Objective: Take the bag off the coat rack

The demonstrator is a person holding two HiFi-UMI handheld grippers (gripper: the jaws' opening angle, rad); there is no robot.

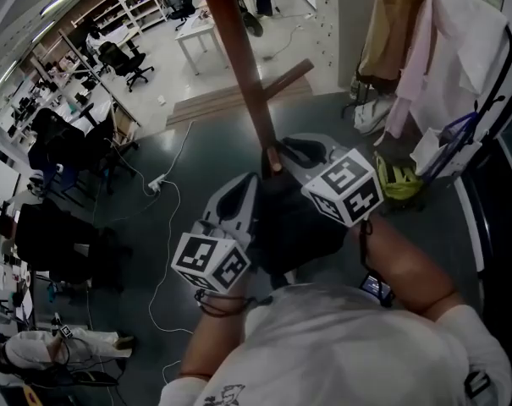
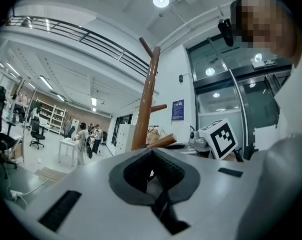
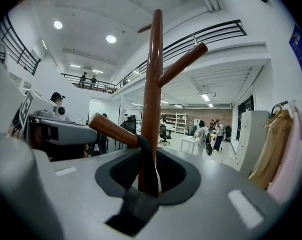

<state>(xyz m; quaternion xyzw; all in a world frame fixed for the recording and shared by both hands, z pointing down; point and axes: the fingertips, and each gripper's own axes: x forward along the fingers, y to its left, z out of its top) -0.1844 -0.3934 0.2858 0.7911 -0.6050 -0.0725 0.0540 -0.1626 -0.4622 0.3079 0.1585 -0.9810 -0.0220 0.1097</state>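
Observation:
The coat rack's brown pole point(image 1: 239, 49) comes down from the top of the head view and ends between my two grippers. A black bag point(image 1: 281, 227) hangs below them against the pole. In the right gripper view the bag's black strap point(image 3: 145, 159) is looped over a low peg point(image 3: 111, 129) and runs down into the shut jaws of the right gripper point(image 3: 148, 184). The left gripper point(image 2: 153, 179) is shut on another black strap point(image 2: 160, 204), with the pole point(image 2: 143, 104) just beyond. From above, the left gripper point(image 1: 245, 191) and the right gripper point(image 1: 281, 155) sit close on either side of the pole.
A brown coat point(image 1: 391, 32) and pale garments hang on a rail at the right, with a yellow-green item point(image 1: 399, 180) on the floor below. Wooden planks point(image 1: 239, 96) lie behind the rack. Cables, office chairs point(image 1: 124, 62) and desks fill the left.

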